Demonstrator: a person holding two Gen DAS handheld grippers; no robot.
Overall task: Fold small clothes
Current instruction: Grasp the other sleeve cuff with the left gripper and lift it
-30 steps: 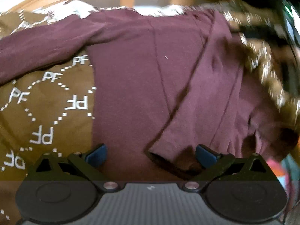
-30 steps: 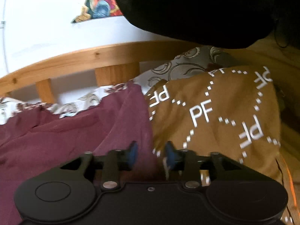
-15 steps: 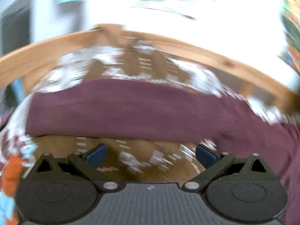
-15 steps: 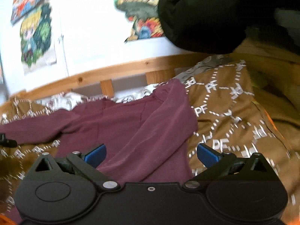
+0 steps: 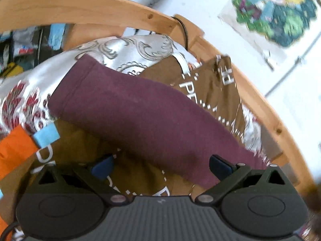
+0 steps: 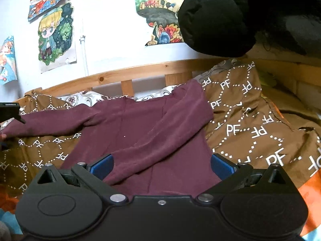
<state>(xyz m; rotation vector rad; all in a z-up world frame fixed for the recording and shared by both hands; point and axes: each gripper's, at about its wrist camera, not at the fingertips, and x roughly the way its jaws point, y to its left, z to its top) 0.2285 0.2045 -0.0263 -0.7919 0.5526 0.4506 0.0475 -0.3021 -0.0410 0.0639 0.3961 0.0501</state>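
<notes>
Maroon long-sleeved cotton top [image 6: 144,128] lies spread on brown PF-print blanket [image 6: 246,124], one sleeve folded across body. Right gripper [image 6: 161,165] fingers just opened wide, holding nothing. Left gripper [image 5: 160,165] fingers wide apart over outstretched sleeve [image 5: 140,112].

Maroon long-sleeve top [image 6: 144,128]: plain knit, lies flat on the bed, neck end toward the wooden rail at the far edge. One sleeve [image 5: 140,112] stretched out straight toward the bed's left side, cuff near the left edge. The other sleeve [image 6: 160,140] is folded diagonally across the body. Fabric lightly creased, hem nearest the camera.
</notes>
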